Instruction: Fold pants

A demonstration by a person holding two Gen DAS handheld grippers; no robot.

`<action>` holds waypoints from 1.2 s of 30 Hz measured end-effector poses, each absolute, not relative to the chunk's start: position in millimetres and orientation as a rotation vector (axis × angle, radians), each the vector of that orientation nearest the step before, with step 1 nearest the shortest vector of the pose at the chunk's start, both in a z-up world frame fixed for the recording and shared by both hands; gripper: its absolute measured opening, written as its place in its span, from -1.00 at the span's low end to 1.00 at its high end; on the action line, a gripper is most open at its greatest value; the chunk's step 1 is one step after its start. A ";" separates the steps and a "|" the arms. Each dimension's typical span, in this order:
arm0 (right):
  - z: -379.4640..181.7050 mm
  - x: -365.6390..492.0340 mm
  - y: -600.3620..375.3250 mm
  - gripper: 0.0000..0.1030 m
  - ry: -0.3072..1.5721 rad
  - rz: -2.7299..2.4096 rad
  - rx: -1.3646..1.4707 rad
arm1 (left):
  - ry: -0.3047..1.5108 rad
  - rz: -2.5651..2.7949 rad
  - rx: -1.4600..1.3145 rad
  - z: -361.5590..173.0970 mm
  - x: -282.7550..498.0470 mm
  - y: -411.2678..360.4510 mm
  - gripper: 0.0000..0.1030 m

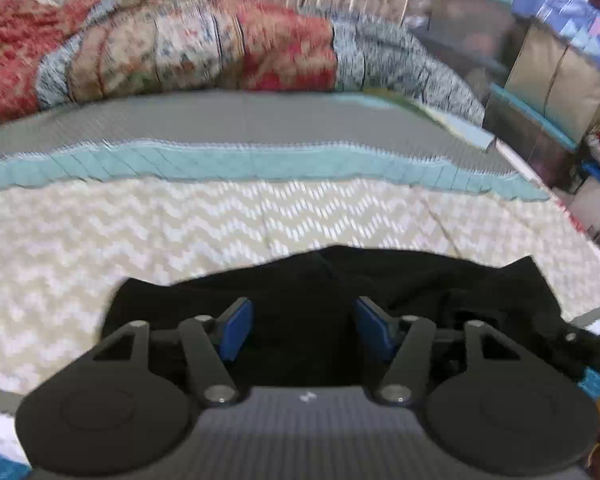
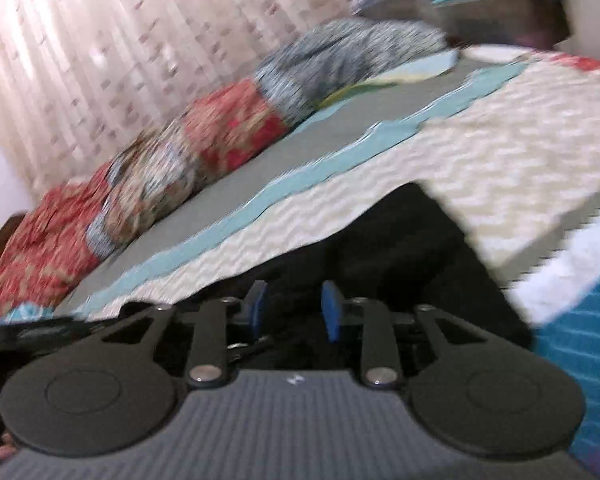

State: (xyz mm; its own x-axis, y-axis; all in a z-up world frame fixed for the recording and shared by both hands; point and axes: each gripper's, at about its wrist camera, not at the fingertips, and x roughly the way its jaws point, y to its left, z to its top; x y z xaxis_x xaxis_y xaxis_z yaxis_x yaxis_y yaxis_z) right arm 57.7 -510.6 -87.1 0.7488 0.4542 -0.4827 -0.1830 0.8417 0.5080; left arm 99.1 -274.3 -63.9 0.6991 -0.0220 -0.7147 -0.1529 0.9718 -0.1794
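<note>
Pants (image 1: 332,296) lie black and blurred, near edge hidden behind left tongs (image 1: 303,330).

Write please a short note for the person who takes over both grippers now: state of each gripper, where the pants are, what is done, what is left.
Left gripper: open, above the black pants, nothing gripped.
Right gripper: open with a narrower gap, also over the pants, no cloth visibly pinched.
Pants: bunched on the zigzag bedspread near the bed's front edge.
Done: no neat fold visible.
Left: spread flat, fold.
</note>
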 end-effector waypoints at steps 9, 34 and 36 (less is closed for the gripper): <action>-106.8 89.9 -497.8 -0.34 0.780 0.507 0.529 | 0.945 0.068 -0.058 -100.8 131.9 -323.3 0.67; -44.8 -7.7 -518.8 -0.64 0.449 0.475 0.237 | 0.933 -0.220 0.008 7.9 163.6 -441.7 1.00; -40.5 -15.2 -504.0 -0.65 0.435 0.509 0.195 | 0.954 -0.210 0.050 4.3 167.7 -448.9 0.91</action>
